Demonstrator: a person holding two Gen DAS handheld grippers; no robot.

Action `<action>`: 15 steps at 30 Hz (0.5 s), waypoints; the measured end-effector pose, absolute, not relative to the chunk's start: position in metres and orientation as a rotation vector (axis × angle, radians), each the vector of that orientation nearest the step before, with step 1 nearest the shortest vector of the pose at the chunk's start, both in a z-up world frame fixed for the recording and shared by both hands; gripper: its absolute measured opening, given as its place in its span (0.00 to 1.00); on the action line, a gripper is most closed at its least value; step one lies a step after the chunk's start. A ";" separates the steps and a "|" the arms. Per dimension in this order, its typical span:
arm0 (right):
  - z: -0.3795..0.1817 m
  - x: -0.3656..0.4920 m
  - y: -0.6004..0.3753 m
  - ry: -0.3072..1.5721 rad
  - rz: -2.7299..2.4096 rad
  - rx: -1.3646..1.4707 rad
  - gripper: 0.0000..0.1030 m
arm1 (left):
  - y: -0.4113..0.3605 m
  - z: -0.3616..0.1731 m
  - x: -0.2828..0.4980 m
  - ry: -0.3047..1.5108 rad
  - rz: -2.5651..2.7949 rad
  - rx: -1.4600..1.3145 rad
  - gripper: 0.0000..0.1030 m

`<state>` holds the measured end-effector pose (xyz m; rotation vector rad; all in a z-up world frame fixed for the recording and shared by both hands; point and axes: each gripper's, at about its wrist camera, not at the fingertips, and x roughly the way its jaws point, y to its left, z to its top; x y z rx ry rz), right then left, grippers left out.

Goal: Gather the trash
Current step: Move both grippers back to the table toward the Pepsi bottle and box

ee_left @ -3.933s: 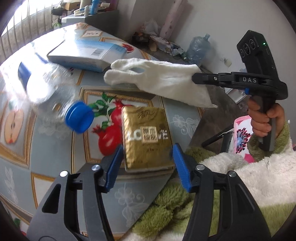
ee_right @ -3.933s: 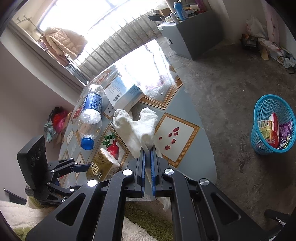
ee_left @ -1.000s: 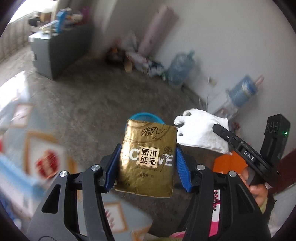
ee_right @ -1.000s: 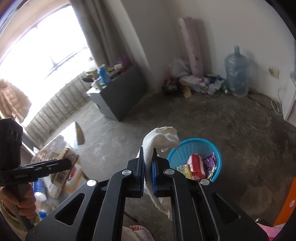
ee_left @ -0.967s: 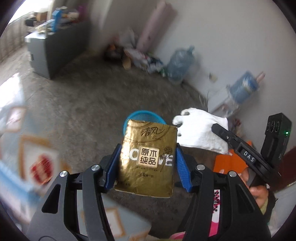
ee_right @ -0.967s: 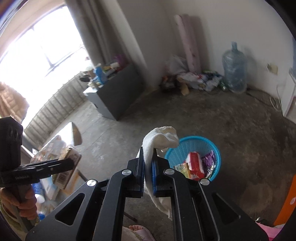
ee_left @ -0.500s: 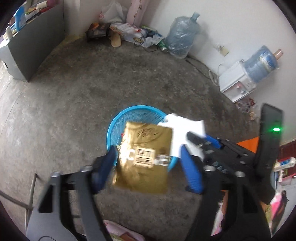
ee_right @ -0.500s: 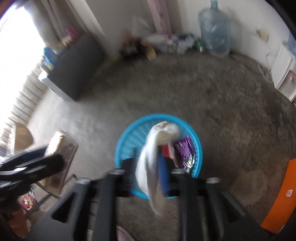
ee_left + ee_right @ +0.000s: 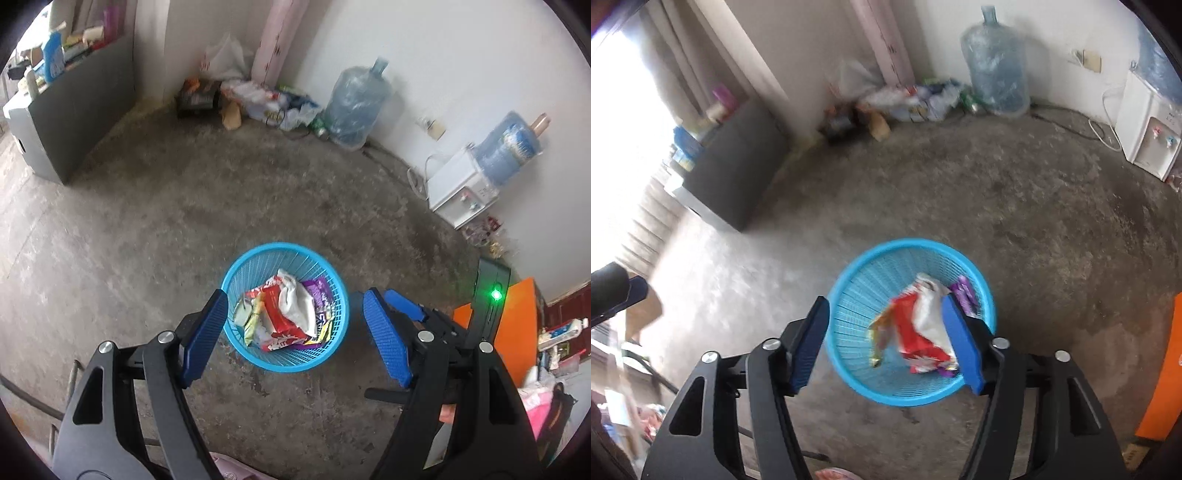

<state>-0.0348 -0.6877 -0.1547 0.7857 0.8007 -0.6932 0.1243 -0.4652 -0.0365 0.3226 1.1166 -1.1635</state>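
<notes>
A blue mesh trash basket (image 9: 236,273) stands on the concrete floor and also shows in the right wrist view (image 9: 849,295). In it lie a white cloth (image 9: 295,302), red snack wrappers (image 9: 277,314) and other packets; the same cloth (image 9: 929,306) shows in the right wrist view. My left gripper (image 9: 295,339) is open and empty above the basket. My right gripper (image 9: 886,339) is open and empty above it too, and shows beside the left one (image 9: 402,306). The gold tissue pack is not clearly visible.
A grey cabinet (image 9: 74,110) stands at the left wall. A large water jug (image 9: 354,107), a pile of bags and litter (image 9: 258,103) and a white water dispenser (image 9: 461,184) line the far wall. An orange object (image 9: 517,325) is at the right.
Both grippers opened over the basket. The gold tissue pack left my left gripper and the white cloth left my right gripper; the cloth now lies in the basket.
</notes>
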 end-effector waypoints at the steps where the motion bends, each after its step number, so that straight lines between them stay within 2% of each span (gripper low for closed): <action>1: -0.144 -0.035 -0.680 0.776 -0.680 0.784 0.64 | -0.457 -0.026 0.124 1.102 -1.168 0.324 0.69; 10: -0.075 -0.025 -0.589 0.699 -0.409 0.785 0.66 | -0.309 0.091 0.129 0.893 -1.076 0.310 0.69; 15: -0.046 -0.007 -0.534 0.712 -0.215 0.751 0.66 | -0.203 0.121 0.137 0.834 -0.961 0.222 0.70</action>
